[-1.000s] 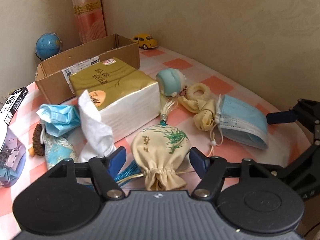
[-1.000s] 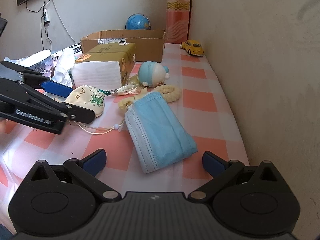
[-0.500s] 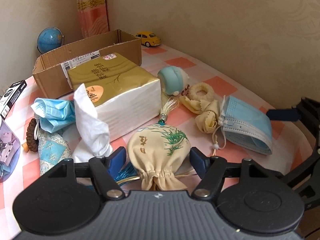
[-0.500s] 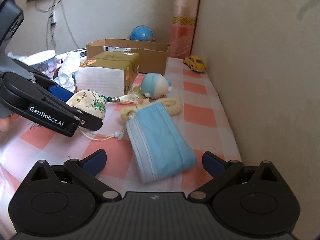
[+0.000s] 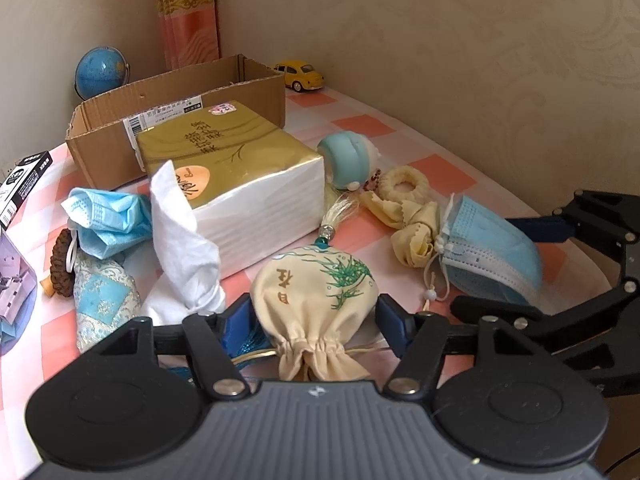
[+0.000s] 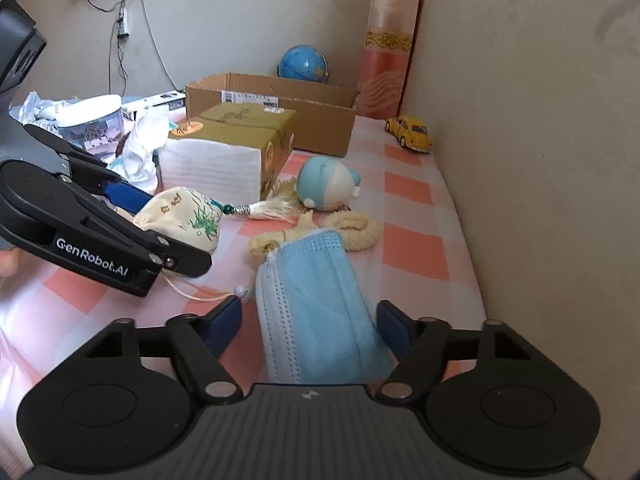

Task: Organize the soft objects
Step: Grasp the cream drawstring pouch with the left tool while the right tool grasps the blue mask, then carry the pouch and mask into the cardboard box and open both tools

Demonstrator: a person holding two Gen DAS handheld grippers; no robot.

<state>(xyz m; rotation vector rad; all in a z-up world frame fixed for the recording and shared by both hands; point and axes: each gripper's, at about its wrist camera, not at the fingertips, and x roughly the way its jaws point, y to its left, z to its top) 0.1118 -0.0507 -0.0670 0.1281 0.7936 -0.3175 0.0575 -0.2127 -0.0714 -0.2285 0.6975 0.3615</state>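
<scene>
A cream drawstring pouch (image 5: 316,292) with a green plant print lies on the checked cloth between the pads of my left gripper (image 5: 314,322). Those jaws are closing, the pads stand right at its sides, and the pouch does not look squeezed. In the right wrist view the pouch (image 6: 180,220) sits half behind the left gripper's near finger. A folded blue face mask (image 6: 316,304) lies lengthwise between the pads of my right gripper (image 6: 310,318). Its jaws are closing too, with a gap still showing at the left pad.
A tissue pack (image 5: 236,172) with a pulled sheet, an open cardboard box (image 5: 176,116), a teal plush toy (image 5: 348,158), a cream scrunchie (image 5: 404,184) and yellow cloth lie beyond. A crumpled mask (image 5: 108,216) and brocade pouch (image 5: 100,292) lie left. The wall runs along the right.
The right gripper's jaws have come in from wide open to close around the blue mask, which now reaches deeper between them. The left pads have narrowed slightly at the pouch.
</scene>
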